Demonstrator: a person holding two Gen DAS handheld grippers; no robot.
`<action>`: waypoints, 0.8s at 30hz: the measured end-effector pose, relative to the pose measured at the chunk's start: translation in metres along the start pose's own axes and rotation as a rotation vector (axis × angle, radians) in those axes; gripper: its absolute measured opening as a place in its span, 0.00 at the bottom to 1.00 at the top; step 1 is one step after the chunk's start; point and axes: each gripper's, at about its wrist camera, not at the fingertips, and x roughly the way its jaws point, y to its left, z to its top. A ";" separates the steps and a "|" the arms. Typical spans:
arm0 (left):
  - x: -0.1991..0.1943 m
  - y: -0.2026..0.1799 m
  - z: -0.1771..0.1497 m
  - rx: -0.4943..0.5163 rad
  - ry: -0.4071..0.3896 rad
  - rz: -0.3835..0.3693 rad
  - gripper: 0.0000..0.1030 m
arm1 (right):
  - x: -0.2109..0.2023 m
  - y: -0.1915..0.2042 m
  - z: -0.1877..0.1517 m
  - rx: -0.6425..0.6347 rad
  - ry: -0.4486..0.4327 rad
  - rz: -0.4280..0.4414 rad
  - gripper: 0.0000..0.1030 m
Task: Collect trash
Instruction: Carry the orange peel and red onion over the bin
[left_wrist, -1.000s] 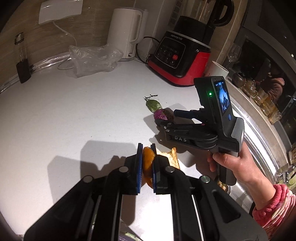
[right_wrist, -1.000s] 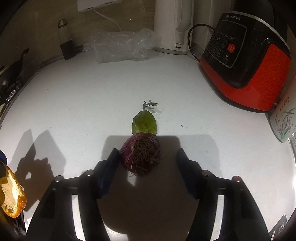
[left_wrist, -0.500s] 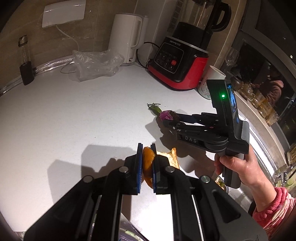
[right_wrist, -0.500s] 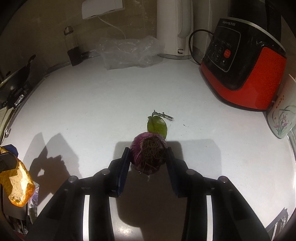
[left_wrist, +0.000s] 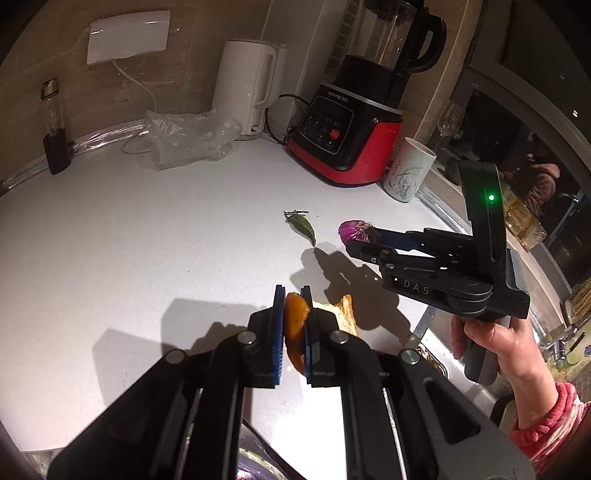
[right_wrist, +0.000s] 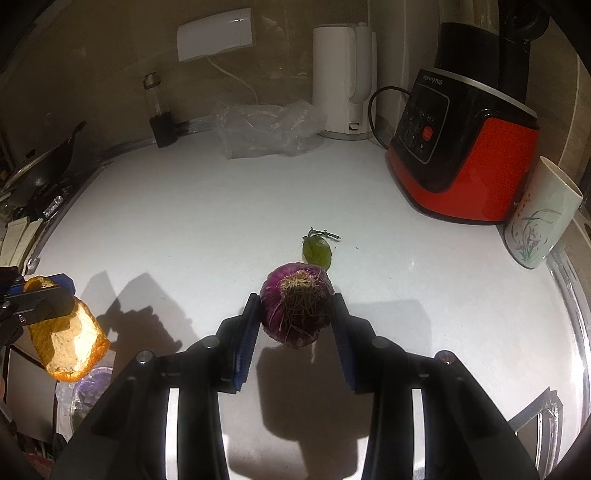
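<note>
The left gripper (left_wrist: 292, 325) is closed on an orange peel (left_wrist: 295, 319) held above the white counter (left_wrist: 147, 240). To the right, the right gripper (right_wrist: 295, 321) is clamped on a purple onion end (right_wrist: 295, 308). A green leaf (right_wrist: 317, 251) lies on the counter just behind it.

"DAS" on right gripper (left_wrist: 361, 236), "Joyoung" on red blender (left_wrist: 343, 136)
</note>
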 end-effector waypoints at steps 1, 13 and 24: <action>-0.004 0.000 -0.003 0.001 -0.002 -0.003 0.08 | -0.004 0.002 -0.002 -0.002 -0.002 -0.002 0.38; -0.067 0.011 -0.054 0.063 -0.003 -0.087 0.08 | -0.067 0.056 -0.030 -0.006 -0.042 -0.063 0.38; -0.110 0.045 -0.138 0.170 0.117 -0.168 0.08 | -0.138 0.139 -0.081 0.098 -0.087 -0.077 0.38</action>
